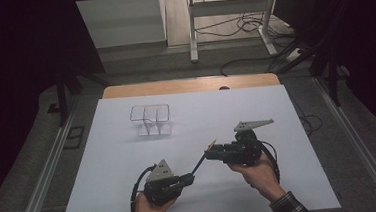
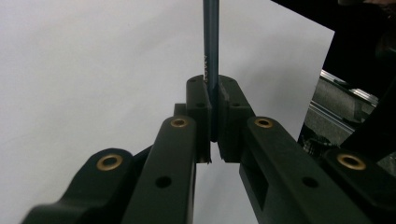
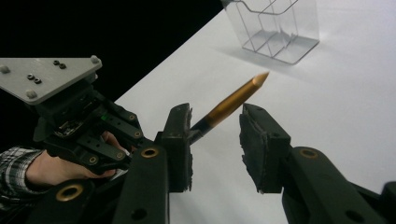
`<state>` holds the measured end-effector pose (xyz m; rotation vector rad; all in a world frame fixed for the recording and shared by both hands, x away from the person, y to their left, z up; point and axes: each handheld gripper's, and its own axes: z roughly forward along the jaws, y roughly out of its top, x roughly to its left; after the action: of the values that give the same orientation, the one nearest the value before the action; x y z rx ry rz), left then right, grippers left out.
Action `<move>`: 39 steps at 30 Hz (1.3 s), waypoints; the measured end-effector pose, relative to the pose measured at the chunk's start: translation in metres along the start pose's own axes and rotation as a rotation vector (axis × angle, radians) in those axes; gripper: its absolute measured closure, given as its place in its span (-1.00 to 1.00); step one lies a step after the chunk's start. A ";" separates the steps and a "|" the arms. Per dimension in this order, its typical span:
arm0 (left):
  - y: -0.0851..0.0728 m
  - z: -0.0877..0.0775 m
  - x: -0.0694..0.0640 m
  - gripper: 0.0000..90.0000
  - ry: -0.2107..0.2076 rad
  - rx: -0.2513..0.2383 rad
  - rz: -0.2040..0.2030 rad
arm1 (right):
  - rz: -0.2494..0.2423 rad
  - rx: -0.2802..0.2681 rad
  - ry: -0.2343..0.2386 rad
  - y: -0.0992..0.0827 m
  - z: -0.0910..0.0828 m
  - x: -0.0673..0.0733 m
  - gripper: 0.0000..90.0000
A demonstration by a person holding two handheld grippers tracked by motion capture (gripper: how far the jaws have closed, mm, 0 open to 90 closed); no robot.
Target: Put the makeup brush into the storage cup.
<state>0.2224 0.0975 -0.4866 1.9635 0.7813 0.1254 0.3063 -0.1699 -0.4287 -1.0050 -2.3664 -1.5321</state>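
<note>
Two hand-held grippers are at work over the white table (image 1: 131, 190), both near its front edge. The left gripper (image 1: 190, 176), at the lower middle of the high view, has its jaws clamped tight on a dark pencil (image 1: 200, 161); in the left gripper view the pencil's shaft (image 2: 211, 56) runs straight up from between the closed pads. From that grip the pencil slants up and to the right, so that its gold-coloured end with a pointed tip reaches the right gripper (image 1: 207, 153). In the right gripper view this gold end (image 3: 233, 100) lies between the two jaws, close against the left pad (image 3: 180, 140), while the right pad (image 3: 261, 144) stands clear of it; the jaws are part open with a visible gap and do not yet press on the pencil. A clear plastic holder with compartments (image 1: 150, 119) stands upright farther back on the table, well apart from both grippers, with nothing in it.
</note>
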 end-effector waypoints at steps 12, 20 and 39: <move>0.002 0.000 0.000 0.91 0.003 -0.045 -0.025 | 0.016 0.046 0.075 -0.006 0.019 0.006 0.61; 0.001 0.002 0.001 0.89 0.004 -0.054 -0.035 | 0.101 0.021 0.171 -0.008 0.024 0.002 0.84; 0.019 -0.035 0.026 0.01 0.014 -0.100 -0.054 | -0.085 0.095 -0.004 -0.008 0.025 0.011 0.86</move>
<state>0.2378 0.1327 -0.4590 1.8473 0.8210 0.1435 0.2987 -0.1460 -0.4413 -0.8987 -2.4882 -1.4304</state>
